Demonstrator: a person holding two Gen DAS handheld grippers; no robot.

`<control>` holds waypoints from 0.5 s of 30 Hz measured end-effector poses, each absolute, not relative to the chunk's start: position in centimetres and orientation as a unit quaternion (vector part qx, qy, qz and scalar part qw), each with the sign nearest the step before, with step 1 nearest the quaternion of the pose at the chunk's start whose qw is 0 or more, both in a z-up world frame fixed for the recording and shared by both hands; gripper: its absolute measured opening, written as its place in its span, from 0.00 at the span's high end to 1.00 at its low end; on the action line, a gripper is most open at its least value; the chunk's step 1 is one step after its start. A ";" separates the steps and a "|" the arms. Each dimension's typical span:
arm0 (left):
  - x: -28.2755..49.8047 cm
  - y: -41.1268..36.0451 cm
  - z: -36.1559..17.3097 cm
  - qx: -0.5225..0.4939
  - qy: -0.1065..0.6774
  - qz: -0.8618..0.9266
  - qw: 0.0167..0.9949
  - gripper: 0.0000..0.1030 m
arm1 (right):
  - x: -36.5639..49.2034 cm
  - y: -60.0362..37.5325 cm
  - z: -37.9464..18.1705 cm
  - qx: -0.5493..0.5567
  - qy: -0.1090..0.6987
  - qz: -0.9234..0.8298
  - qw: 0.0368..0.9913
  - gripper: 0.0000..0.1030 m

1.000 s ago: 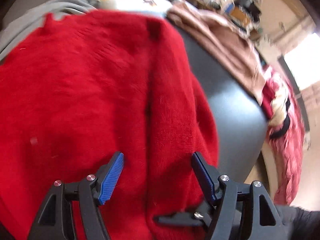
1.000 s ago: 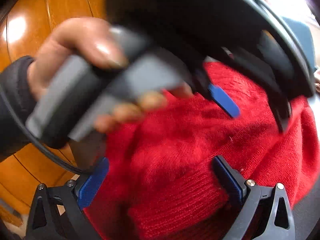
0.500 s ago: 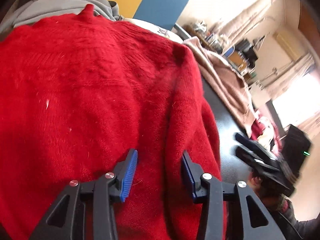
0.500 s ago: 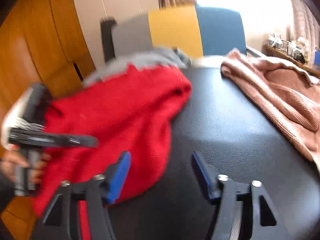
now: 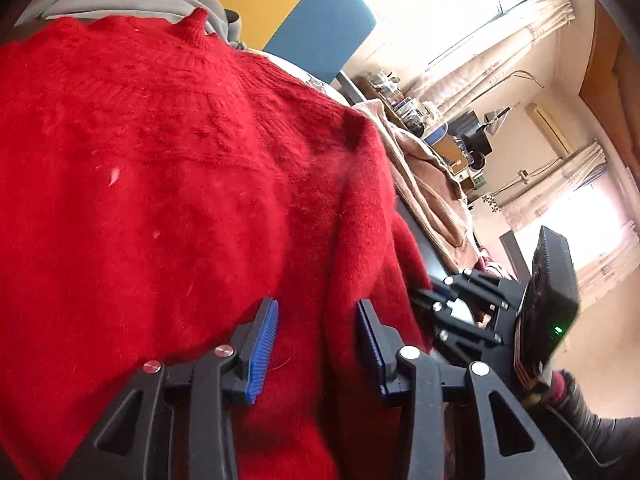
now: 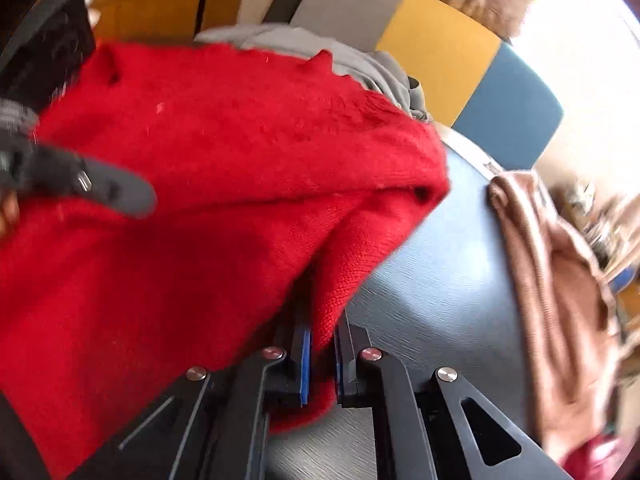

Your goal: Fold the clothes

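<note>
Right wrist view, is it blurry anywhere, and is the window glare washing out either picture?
Right wrist view: the brown garment and the room behind it smear with motion blur; the red sweater at the clamped right gripper stays fairly sharp; the top right corner is blown out white. Left wrist view: sharper overall, window overexposed, fisheye bending the curtains.

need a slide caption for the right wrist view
Right tongs shut on the edge of a red sweater on a dark table.
</note>
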State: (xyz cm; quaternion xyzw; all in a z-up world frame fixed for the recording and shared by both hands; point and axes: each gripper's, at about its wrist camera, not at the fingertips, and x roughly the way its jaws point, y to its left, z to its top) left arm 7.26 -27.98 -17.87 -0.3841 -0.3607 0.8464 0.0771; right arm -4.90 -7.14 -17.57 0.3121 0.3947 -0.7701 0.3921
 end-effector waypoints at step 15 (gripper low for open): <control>16.8 -28.1 -16.7 -0.390 -0.409 0.817 0.113 0.40 | -18.5 11.5 -9.2 0.296 0.450 -0.841 0.046 0.38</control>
